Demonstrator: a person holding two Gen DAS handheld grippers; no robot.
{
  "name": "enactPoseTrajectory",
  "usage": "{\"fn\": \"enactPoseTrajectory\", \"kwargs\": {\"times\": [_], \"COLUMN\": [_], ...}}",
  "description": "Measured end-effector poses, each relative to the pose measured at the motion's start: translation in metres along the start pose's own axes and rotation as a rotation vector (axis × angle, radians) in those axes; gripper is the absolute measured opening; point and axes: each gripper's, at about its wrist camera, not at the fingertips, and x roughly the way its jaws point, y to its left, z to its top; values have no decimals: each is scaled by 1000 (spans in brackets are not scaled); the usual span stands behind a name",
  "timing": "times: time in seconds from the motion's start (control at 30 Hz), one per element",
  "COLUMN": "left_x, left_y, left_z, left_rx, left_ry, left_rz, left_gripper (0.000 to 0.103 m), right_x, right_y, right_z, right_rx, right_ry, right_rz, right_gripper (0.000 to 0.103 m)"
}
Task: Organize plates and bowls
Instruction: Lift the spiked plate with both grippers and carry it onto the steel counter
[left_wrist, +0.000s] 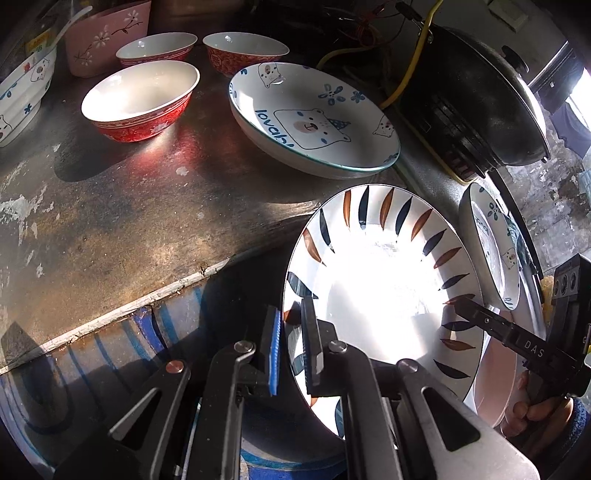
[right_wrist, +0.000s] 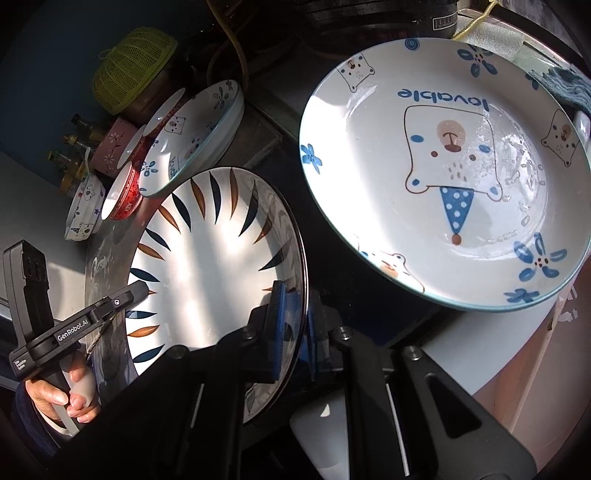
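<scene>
Bright sun washes out the middle of the leaf plate (left_wrist: 380, 295), so we cannot see its bottom there. Our fingers (left_wrist: 275, 354) hide part of its rim. The bear plate (left_wrist: 493, 243) behind it is half hidden. The bear bowl (left_wrist: 22, 96) is cut off by the picture's edge. The bottles (right_wrist: 75, 147) are too small and dark to read.

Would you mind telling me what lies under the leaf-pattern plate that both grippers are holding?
Under the leaf-pattern plate, the left wrist view shows the counter edge and a blue-striped surface below. Whatever lies directly beneath the plate's middle is covered by the plate itself.
</scene>
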Motion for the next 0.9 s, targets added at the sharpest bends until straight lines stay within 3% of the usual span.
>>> {"fn": "enactPoseTrajectory", "kwargs": {"times": [0.4, 0.9], "left_x": [-40, -96], "left_y": [22, 101], "left_z": [-3, -24], "left_rx": [-68, -228], "left_ry": [-80, -173], "left_rz": [35, 125], "left_gripper": [8, 8], "right_x": [-8, 14], "right_y": [33, 119], "right_z": [8, 7], "right_rx": [-75, -247], "right_ry": [-1, 56], "right_rz": [42, 118], "right_gripper": [11, 11]}}
